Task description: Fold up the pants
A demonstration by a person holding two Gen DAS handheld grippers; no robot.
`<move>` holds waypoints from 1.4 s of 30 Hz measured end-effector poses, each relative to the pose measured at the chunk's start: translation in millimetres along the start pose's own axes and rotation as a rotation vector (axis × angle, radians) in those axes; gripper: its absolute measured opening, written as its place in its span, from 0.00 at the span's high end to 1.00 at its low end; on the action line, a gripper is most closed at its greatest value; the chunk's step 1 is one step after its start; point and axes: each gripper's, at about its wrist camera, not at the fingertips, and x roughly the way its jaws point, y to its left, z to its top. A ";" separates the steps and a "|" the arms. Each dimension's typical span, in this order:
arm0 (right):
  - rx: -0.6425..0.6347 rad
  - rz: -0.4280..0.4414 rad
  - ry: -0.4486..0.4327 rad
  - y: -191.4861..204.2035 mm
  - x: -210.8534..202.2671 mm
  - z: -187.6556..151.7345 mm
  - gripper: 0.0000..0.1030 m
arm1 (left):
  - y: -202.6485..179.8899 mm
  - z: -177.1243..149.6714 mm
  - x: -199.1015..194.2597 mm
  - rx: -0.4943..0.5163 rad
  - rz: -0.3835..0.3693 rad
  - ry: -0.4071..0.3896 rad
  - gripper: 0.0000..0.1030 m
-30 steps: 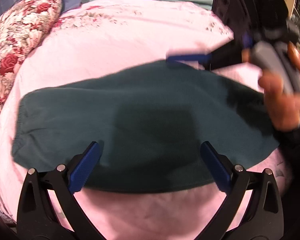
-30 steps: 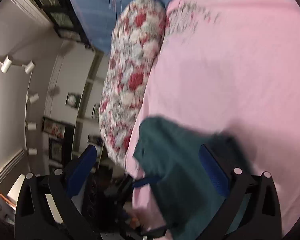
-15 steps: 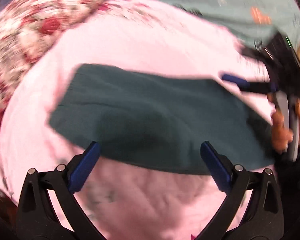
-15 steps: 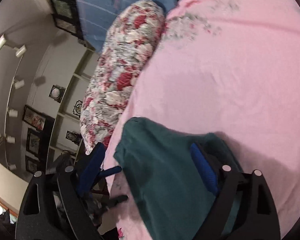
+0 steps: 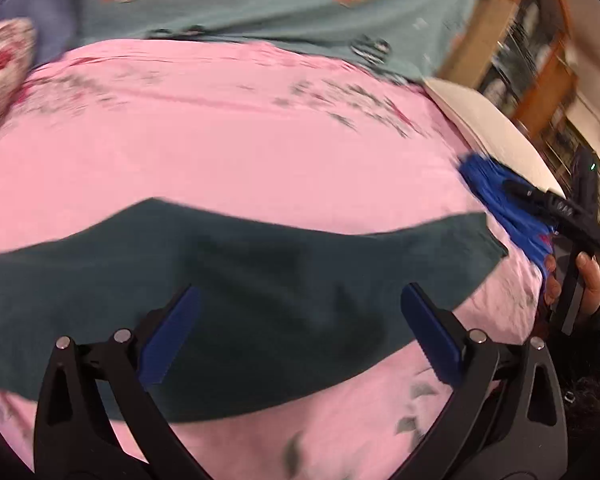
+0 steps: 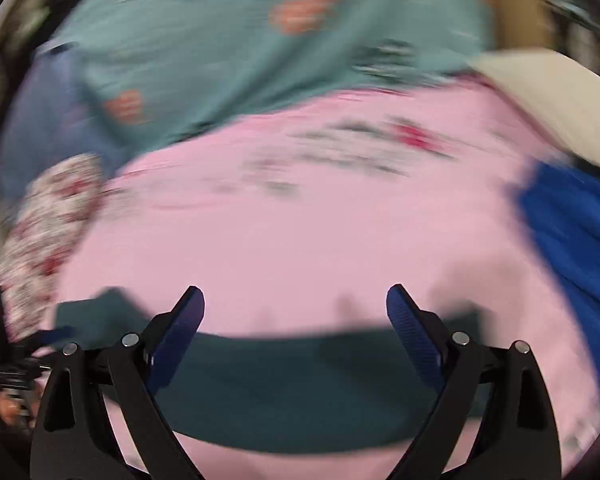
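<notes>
Dark green pants [image 5: 260, 272] lie folded in a wide flat band on the pink bedsheet [image 5: 260, 140]. My left gripper [image 5: 300, 292] hovers over their middle, open, nothing between its blue pads. In the right wrist view the pants [image 6: 300, 392] lie low in the picture and my right gripper [image 6: 295, 291] stands open above their far edge, holding nothing. The left wrist view shows the right gripper's black fingers [image 5: 556, 208] and the hand on it past the pants' right end. The right wrist view is blurred.
A bright blue garment [image 5: 496, 196] lies at the right edge of the sheet, also seen as a blue garment [image 6: 572, 232]. A teal patterned blanket [image 5: 280, 8] covers the far end. A floral pillow [image 5: 0, 64] sits far left, a white cushion [image 5: 492, 128] far right.
The right gripper has swung from facing the floral pillow to facing the teal blanket and has drawn off the pants to their right end. The left view has turned right; the pants lie flat.
</notes>
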 end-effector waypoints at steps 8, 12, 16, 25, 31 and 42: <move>0.219 -0.039 0.039 -118.3 -5.1 -59.8 0.24 | -41.7 0.0 66.6 0.048 -0.041 0.125 0.02; 0.130 -0.114 0.135 -102.6 26.1 -65.0 0.48 | -33.1 -6.8 63.0 0.007 -0.015 0.121 0.02; 0.106 -0.142 0.125 -101.4 23.5 -64.0 0.61 | -20.3 -11.5 58.1 -0.039 0.002 0.115 0.02; 0.100 -0.097 0.121 -94.1 13.1 -60.8 0.92 | -7.8 -19.6 56.8 -0.062 -0.044 0.106 0.02; 0.253 0.066 0.098 -104.9 8.2 -54.6 0.92 | 4.0 -25.3 47.4 -0.077 -0.060 0.087 0.02; -0.095 0.461 0.192 128.9 25.7 -20.9 0.92 | 43.2 -40.0 18.4 -0.166 -0.020 0.030 0.02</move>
